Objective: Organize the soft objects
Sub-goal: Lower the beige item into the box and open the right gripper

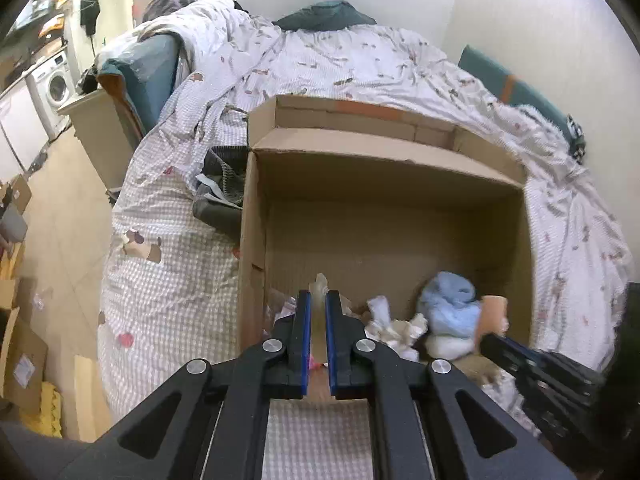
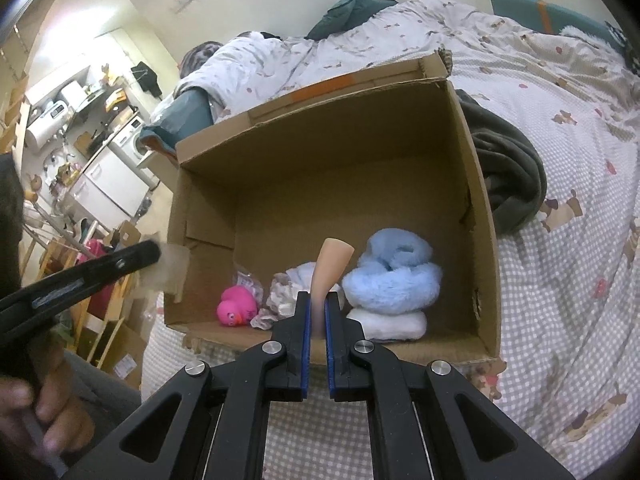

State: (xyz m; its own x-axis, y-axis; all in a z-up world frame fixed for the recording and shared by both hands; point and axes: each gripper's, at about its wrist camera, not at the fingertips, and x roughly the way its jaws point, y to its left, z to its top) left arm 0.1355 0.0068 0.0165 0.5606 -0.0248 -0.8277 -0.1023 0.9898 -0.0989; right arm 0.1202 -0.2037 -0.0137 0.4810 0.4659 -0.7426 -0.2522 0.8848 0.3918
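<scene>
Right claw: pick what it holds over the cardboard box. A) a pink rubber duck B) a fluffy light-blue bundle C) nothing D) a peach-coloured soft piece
D: the right claw is closed on a peach-coloured soft piece that sticks up between its fingers, while the pink rubber duck and the fluffy light-blue bundle lie in the cardboard box.

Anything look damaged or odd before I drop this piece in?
The cardboard box is battered: its near left corner is torn and ragged. The left gripper pinches the flap there. Nothing else stands out; the right gripper holds the peach piece.
</scene>
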